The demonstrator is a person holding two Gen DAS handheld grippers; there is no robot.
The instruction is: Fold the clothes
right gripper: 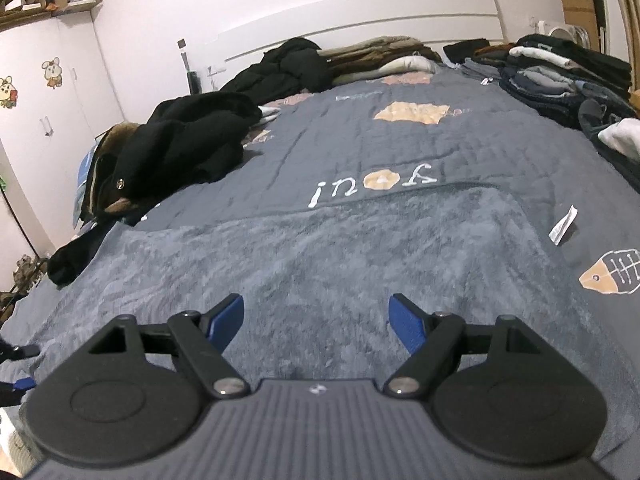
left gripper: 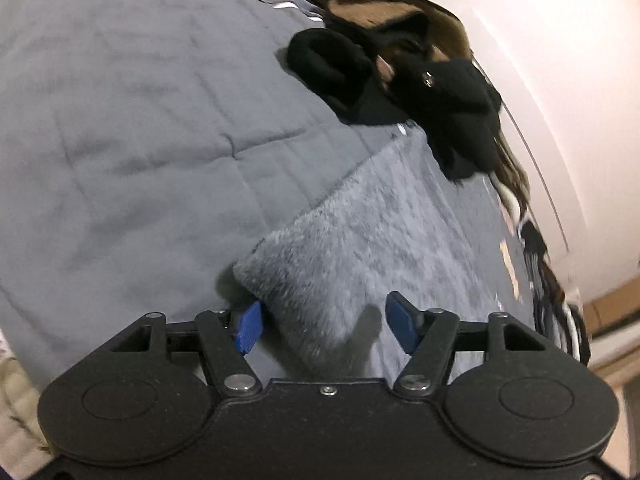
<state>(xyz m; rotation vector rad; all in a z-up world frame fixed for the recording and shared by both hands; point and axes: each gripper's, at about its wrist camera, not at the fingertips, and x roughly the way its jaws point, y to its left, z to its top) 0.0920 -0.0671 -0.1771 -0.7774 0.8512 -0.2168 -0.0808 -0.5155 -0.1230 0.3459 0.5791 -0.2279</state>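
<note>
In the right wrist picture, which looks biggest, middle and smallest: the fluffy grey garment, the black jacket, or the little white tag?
1. Fluffy grey garment, though it lies nearest the camera, which makes it look bigger.
2. Black jacket, heaped further back on the left.
3. White tag, by far the smallest.

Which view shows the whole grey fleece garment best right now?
The right wrist view: the grey fleece garment lies spread flat across the bedspread, far edge visible. The left wrist view shows only one corner near its blue fingertips.
</note>
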